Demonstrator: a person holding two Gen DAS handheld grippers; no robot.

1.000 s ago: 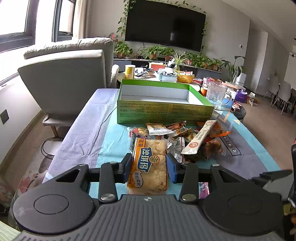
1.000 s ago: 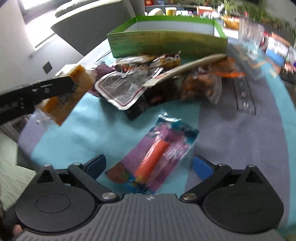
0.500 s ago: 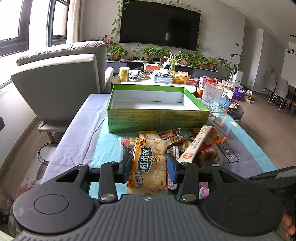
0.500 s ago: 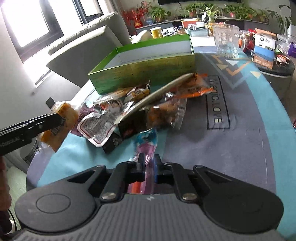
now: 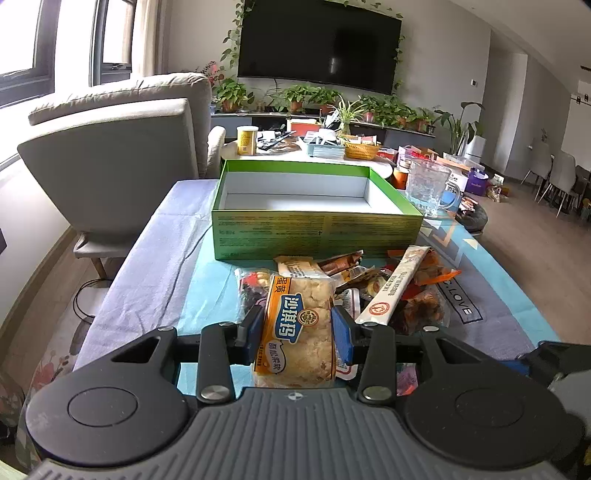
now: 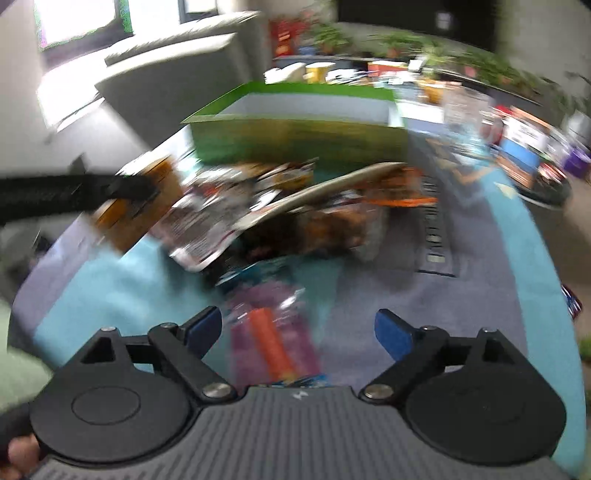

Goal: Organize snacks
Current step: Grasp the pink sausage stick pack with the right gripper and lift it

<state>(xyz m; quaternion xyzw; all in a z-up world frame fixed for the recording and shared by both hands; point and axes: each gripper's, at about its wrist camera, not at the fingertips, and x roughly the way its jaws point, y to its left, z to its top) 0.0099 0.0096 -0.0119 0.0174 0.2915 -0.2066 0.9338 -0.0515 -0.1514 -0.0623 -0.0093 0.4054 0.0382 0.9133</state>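
Left gripper pinches a pastry packet; right gripper spreads over a candy packet.

The left gripper (image 5: 297, 328) has its blue pads pressed on both sides of the yellow pastry packet (image 5: 298, 326), held above the snack pile (image 5: 384, 291), with the open green box (image 5: 314, 210) beyond the fingertips. The right gripper (image 6: 298, 330) is opening, its fingers spread wide apart; the purple candy packet (image 6: 271, 336) lies on the tablecloth (image 6: 461, 295) between them, nearer the left finger, touching neither.

Daylight enters from windows (image 5: 70, 44) at ten o'clock, lighting the room brightly and evenly with soft shadows. The left wrist view is sharp, its edges bowed by the fisheye lens. The right wrist view is heavily motion-blurred, window (image 6: 77, 18) overexposed.
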